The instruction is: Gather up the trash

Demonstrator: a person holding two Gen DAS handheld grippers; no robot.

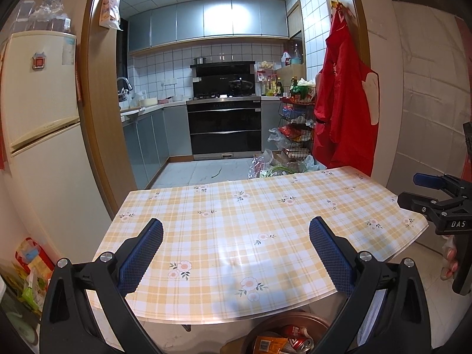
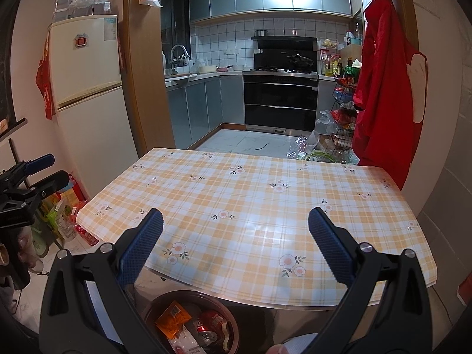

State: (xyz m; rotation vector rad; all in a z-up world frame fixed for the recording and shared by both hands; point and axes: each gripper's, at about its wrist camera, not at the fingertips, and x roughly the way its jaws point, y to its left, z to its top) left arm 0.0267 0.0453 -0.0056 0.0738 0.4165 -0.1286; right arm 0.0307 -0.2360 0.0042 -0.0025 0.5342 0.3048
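A brown round bin (image 1: 267, 326) stands on the floor below the table's near edge and holds trash: an orange wrapper (image 1: 267, 345) and a red can (image 1: 296, 340). It also shows in the right wrist view (image 2: 160, 302) with the wrapper (image 2: 172, 317) and can (image 2: 211, 329). The checked tablecloth (image 1: 250, 224) (image 2: 259, 206) bears no trash. My left gripper (image 1: 236, 250) is open and empty above the near table edge. My right gripper (image 2: 236, 250) is open and empty too. Each shows at the other view's side: the right (image 1: 424, 190), the left (image 2: 44, 171).
A cream fridge (image 2: 88, 88) stands at the left with bags and packets (image 2: 65, 215) on the floor beside it. A red apron (image 2: 383, 88) hangs on the right door frame. A wire rack (image 1: 295, 124) and plastic bags (image 1: 271, 168) stand beyond the table in the kitchen.
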